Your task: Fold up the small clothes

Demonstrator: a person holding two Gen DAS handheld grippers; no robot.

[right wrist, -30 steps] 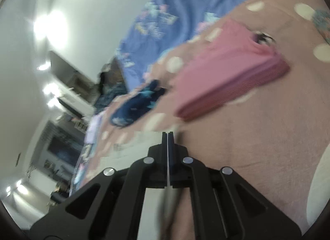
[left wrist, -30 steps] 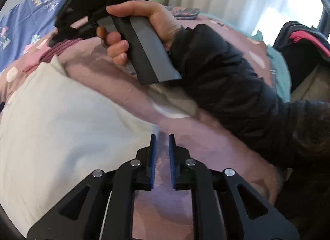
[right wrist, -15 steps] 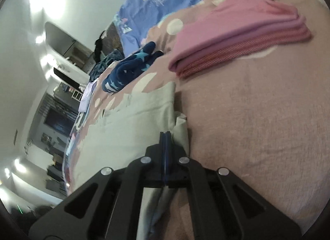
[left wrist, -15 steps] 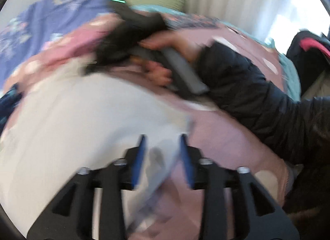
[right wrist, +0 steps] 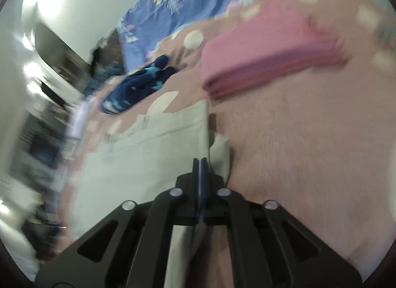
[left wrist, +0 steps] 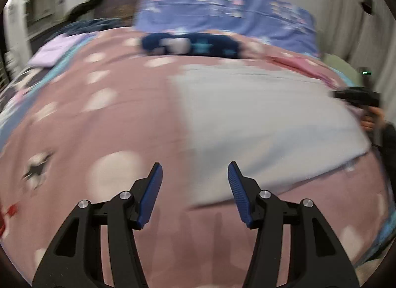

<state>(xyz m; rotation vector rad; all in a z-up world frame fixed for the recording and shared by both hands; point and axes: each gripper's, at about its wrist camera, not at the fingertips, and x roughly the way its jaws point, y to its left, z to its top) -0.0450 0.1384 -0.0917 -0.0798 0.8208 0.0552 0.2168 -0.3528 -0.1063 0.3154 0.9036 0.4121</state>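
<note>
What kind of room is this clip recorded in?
Most likely a bedroom: a bed with a pink spotted cover, a blue patterned pillow at its head, and a folded pink stack on it.

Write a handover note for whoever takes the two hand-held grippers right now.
Left hand-held gripper: jaws opening, nothing between them, above bare pink bedspread beside the pale garment.
Right hand-held gripper: jaws nearly together and starting to open, over the pale garment's edge; whether cloth is pinched cannot be told.
Things: pale garment lies flat on the bed. Pink folded stack and a crumpled navy patterned garment lie beyond it.
Done: pink stack folded.
Left: finish the pale garment, probably the navy one too.
</note>
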